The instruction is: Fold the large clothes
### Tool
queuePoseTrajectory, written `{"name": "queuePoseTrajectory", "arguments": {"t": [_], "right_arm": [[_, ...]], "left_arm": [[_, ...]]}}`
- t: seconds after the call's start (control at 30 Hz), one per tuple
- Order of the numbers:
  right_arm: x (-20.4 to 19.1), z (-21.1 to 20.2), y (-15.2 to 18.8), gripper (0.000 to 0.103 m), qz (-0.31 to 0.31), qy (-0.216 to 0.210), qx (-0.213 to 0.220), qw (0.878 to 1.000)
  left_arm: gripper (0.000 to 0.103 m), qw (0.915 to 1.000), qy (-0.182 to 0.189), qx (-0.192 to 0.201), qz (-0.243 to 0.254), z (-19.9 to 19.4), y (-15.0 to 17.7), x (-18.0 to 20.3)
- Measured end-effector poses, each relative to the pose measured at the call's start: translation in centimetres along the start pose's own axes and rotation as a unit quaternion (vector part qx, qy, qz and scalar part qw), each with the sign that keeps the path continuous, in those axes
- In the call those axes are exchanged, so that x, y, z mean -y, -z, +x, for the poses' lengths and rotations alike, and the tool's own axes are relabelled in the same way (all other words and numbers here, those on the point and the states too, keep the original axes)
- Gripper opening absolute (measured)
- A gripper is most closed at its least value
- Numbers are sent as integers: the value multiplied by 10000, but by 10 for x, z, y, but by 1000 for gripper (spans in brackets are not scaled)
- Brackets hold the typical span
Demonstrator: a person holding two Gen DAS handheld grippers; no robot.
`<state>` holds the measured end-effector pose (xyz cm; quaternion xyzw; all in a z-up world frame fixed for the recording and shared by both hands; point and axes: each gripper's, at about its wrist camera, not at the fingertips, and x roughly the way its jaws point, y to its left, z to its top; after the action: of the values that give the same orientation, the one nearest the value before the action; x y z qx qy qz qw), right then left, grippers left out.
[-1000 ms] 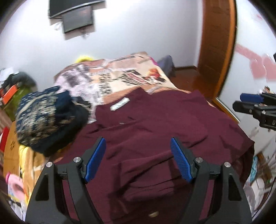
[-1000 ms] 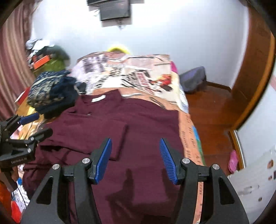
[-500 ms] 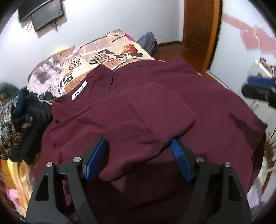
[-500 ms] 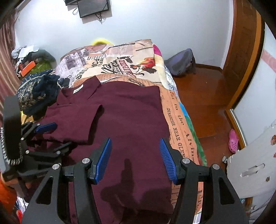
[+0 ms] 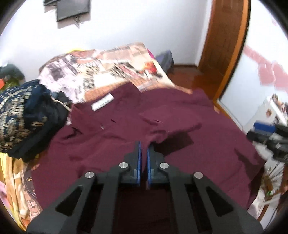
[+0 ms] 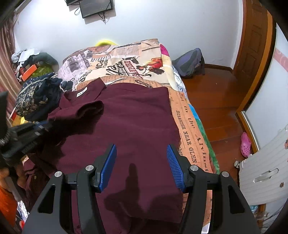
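The left tool (image 5: 143,146) is pressed together on a raised fold of the large maroon fabric shirt (image 5: 207,144), lifting its sleeve off the body; the right tool (image 6: 141,166) hangs spread above the shirt's lower part; the shirt lies on the newsprint-patterned bed (image 6: 189,133), beside a dark navy patterned clothes pile (image 6: 34,100).

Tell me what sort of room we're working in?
Most likely a home bedroom: a bed with a newspaper-print bedspread, a dark wall-mounted screen above its head, and a brown wooden door onto a wood floor.
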<state>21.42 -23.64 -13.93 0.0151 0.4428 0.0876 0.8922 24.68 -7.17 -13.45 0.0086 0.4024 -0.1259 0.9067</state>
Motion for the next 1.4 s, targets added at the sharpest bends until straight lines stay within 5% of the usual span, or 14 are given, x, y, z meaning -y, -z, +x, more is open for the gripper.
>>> {"name": "queuePoseTrajectory", "arguments": {"t": [0.37, 0.6, 0.7, 0.87, 1.13, 1.4], "right_arm": [[-12, 10, -5, 54, 9, -61, -52, 10000], [-19, 23, 2, 54, 64, -106, -307, 9995], [-21, 25, 5, 54, 101, -123, -382, 9991], [-19, 25, 7, 54, 129, -90, -444, 9989], [-11, 32, 11, 54, 264, -48, -577, 9980], [-10, 35, 15, 54, 214, -52, -612, 9979]], "left_arm": [[0, 9888, -568, 1037, -913, -91, -3, -93], [3, 9939, -758, 441, -669, -81, 18, -101], [17, 9964, -680, 147, -491, -65, 26, -92], [56, 9976, -672, -9, -161, -48, 31, -65], [59, 9980, -312, -290, 477, -15, 26, -15], [59, 9940, -341, -668, 796, 30, 26, 5]]}}
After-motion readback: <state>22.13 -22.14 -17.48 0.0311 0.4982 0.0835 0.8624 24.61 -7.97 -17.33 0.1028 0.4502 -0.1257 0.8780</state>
